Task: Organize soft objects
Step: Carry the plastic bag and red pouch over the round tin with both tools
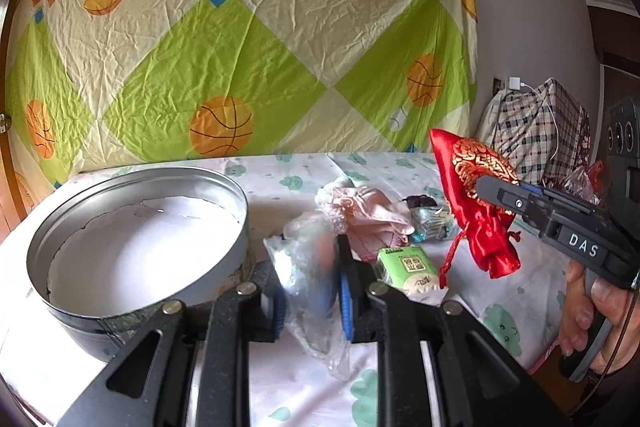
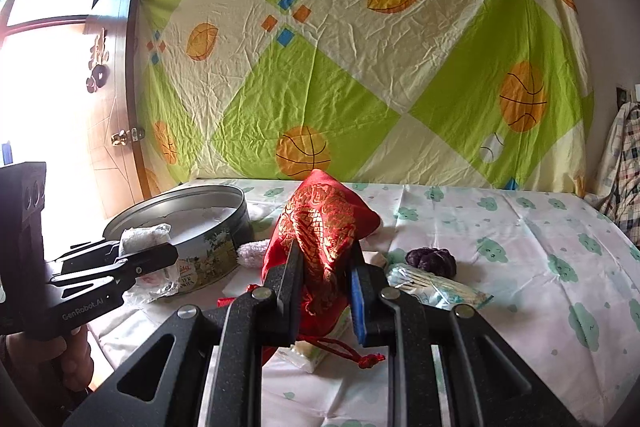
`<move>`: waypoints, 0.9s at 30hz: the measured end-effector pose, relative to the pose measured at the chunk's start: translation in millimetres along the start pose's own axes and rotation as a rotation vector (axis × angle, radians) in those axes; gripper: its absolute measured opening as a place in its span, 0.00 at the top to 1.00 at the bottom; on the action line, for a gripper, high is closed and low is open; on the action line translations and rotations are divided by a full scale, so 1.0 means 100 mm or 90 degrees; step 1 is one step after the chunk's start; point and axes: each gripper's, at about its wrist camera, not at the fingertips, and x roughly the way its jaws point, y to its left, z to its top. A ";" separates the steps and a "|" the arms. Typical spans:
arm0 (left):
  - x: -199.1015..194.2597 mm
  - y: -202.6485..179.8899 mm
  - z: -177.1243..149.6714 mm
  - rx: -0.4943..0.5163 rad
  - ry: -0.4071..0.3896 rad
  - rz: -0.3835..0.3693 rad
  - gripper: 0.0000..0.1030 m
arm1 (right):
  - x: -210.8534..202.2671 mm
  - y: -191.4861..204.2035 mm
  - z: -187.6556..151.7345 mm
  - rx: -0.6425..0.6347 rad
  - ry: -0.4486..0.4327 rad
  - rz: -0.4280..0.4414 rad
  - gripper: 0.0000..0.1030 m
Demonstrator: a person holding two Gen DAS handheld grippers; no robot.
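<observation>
My left gripper (image 1: 308, 271) is shut on a clear plastic bag (image 1: 308, 291) with a pale soft item inside, just right of the round metal tin (image 1: 136, 247). That bag (image 2: 144, 233) also shows beside the tin (image 2: 208, 231) in the right wrist view, in the left gripper (image 2: 168, 255). My right gripper (image 2: 325, 251) is shut on a red pouch (image 2: 320, 227) with gold embroidery, lifted off the bed. From the left wrist view the pouch (image 1: 476, 223) hangs from the right gripper (image 1: 490, 189), its cord dangling.
On the bed sheet (image 2: 520, 247) lie a pink cloth (image 1: 368, 215), a green tissue pack (image 1: 408, 267), a teal-printed packet (image 2: 432, 287), a dark purple soft item (image 2: 430, 259) and a white fluffy piece (image 2: 252, 255). A checked bundle (image 1: 532, 131) stands at the right wall.
</observation>
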 end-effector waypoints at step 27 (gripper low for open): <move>0.17 1.12 0.35 -0.060 0.040 0.098 0.82 | 1.20 0.89 0.55 -0.045 0.084 0.161 0.79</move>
